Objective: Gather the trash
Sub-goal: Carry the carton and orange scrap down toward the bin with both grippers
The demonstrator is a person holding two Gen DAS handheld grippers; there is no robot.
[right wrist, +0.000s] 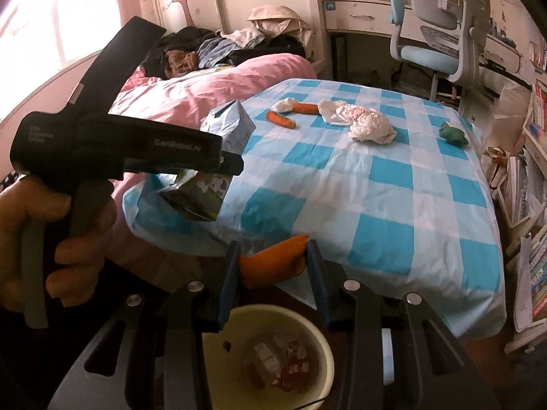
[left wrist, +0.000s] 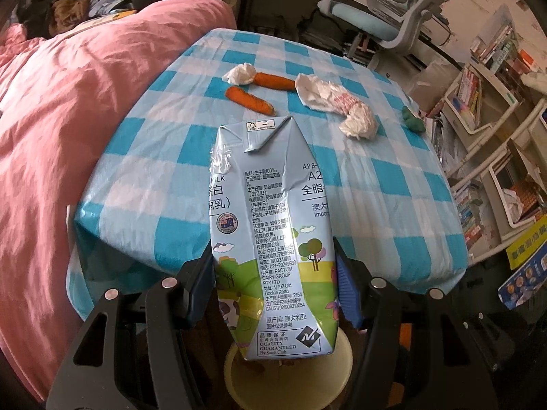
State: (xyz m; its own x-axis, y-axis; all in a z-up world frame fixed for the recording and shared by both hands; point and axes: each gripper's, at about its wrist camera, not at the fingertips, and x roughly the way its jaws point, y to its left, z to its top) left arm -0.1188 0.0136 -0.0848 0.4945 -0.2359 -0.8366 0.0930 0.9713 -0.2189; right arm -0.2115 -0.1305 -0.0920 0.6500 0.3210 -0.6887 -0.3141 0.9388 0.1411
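In the left wrist view, the left gripper [left wrist: 275,283] clamps a pale blue milk carton [left wrist: 270,239] by its sides, above a cream bin [left wrist: 338,358]. Beyond its tips, two carrots [left wrist: 249,99] and crumpled tissues [left wrist: 345,109] lie on the checked tablecloth [left wrist: 393,188].

In the right wrist view, the right gripper [right wrist: 273,266] pinches an orange carrot piece [right wrist: 273,259] over the bin [right wrist: 321,352]; a hand [right wrist: 51,239] holds the left gripper to its left.

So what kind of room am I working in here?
Most likely a bedroom that doubles as a study: a bed with a pink duvet, a desk chair, and crowded bookshelves.
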